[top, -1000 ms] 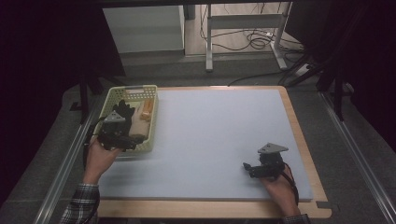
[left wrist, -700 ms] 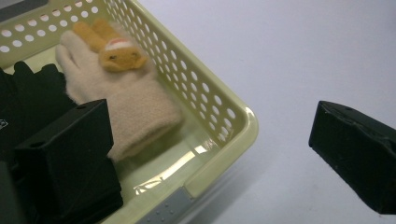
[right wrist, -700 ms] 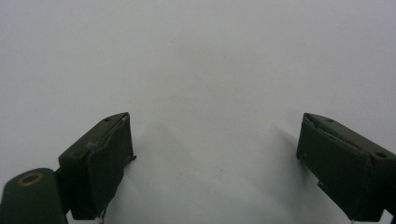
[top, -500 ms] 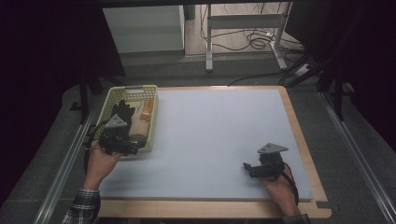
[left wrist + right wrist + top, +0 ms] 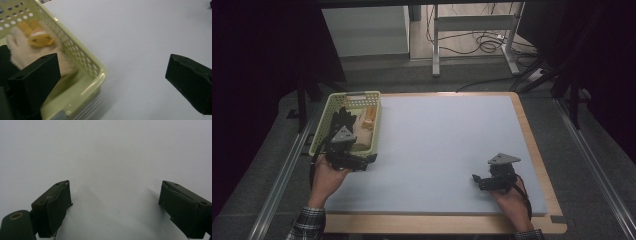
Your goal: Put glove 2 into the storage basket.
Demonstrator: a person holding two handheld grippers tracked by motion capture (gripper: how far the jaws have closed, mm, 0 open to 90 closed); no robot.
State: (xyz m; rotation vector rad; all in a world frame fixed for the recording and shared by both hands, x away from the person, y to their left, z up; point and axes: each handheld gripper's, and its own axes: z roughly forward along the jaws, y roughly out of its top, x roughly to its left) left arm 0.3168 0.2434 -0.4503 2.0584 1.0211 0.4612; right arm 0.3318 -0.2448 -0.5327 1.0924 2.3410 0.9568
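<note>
Your high view sits above your side of the table (image 5: 452, 150) and looks forward and down, taking in the whole pale mat, both your forearms at the bottom edge and the floor beyond the far edge. Your left gripper view rides low and close, looking along its two spread black jaws; one jaw stands inside the yellow basket (image 5: 82, 62), the other over the mat outside it. This basket also sits at the mat's left in the high view (image 5: 347, 125). Your right gripper view looks steeply down from very near at bare mat between its parted jaws, a patch the high view covers near the right gripper (image 5: 476, 179).
</note>
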